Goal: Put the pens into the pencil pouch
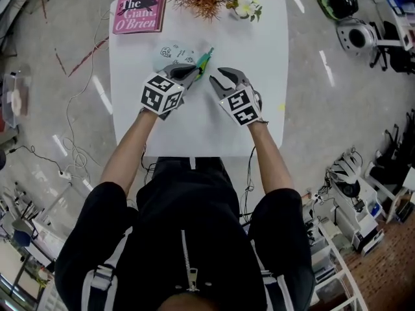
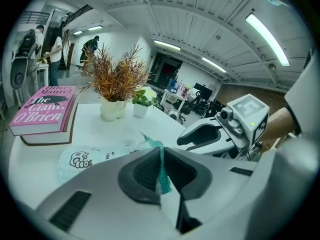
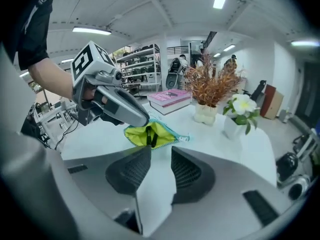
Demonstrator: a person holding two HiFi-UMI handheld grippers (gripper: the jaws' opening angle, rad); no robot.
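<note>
Gripping the pencil pouch (image 1: 174, 52), left gripper (image 2: 162, 169) bares pens (image 3: 149, 136) — seen only from right gripper (image 3: 161, 166), jaws apart, empty.

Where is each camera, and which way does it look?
Head view: on the person's head, looking steeply down at the white table; arms, torso show.
Left gripper view: on the left gripper, facing the pink book; jaws pinch the pencil pouch.
Right gripper view: on the right gripper, facing the pencil pouch; jaws apart, empty.
Both gripper views share pencil pouch, pink book.
</note>
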